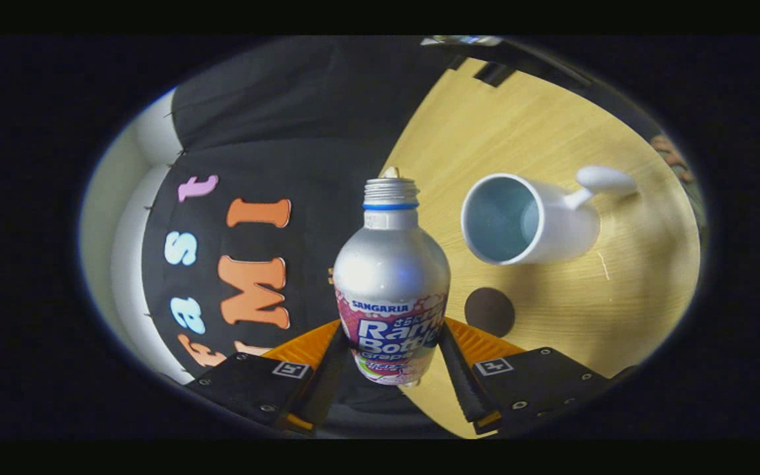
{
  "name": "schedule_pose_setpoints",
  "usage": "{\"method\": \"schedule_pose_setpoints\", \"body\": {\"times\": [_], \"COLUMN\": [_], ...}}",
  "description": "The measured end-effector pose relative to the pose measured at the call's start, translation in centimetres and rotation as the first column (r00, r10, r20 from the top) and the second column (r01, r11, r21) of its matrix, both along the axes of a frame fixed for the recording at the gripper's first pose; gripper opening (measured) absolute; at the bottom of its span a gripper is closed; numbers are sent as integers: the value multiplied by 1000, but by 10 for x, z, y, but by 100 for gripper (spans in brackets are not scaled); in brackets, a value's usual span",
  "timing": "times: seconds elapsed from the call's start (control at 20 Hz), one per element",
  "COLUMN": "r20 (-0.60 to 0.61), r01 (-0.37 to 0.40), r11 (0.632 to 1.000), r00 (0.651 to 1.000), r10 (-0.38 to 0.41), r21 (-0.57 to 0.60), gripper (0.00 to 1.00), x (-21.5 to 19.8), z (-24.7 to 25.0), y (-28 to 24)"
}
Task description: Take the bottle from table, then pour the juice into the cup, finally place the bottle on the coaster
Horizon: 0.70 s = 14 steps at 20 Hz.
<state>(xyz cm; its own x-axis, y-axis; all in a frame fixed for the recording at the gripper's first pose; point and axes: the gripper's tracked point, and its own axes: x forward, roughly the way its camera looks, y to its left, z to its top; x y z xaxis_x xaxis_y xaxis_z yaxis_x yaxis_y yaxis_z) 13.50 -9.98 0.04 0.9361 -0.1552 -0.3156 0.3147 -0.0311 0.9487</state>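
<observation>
A silver bottle [391, 277] with a printed label and an open threaded neck sits between my two fingers, and my gripper [393, 346] is shut on its lower body. The whole view is rolled sideways, so the bottle is held off the wooden table [624, 297]. Beyond the fingers to the right stands a white cup [530, 221] with a handle, its open mouth facing me and its inside showing nothing but pale wall. A small dark round coaster [489, 311] lies on the table between the cup and my right finger [460, 376].
The booth's black cloth wall [287, 132] lies behind the bottle and to the left, with a pale wall [113, 218] past it. The table edge runs just behind the bottle's neck. Bare wood stretches beyond the cup.
</observation>
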Motion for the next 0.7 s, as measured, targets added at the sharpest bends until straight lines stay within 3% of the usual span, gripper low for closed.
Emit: {"method": "schedule_pose_setpoints", "body": {"times": [0.2,0.35,0.5,0.7], "r20": [-48,-117,-186,-291], "r01": [-52,-95,-148,-257], "r11": [973,902,790,603], "r00": [998,992,982,956], "r10": [42,50,44,42], "r21": [-226,-422,-595,-756], "gripper": [76,76,76,76], "x": [1,3,8,14], "z": [9,11,11,8], "y": [1,-1,-2,1]}}
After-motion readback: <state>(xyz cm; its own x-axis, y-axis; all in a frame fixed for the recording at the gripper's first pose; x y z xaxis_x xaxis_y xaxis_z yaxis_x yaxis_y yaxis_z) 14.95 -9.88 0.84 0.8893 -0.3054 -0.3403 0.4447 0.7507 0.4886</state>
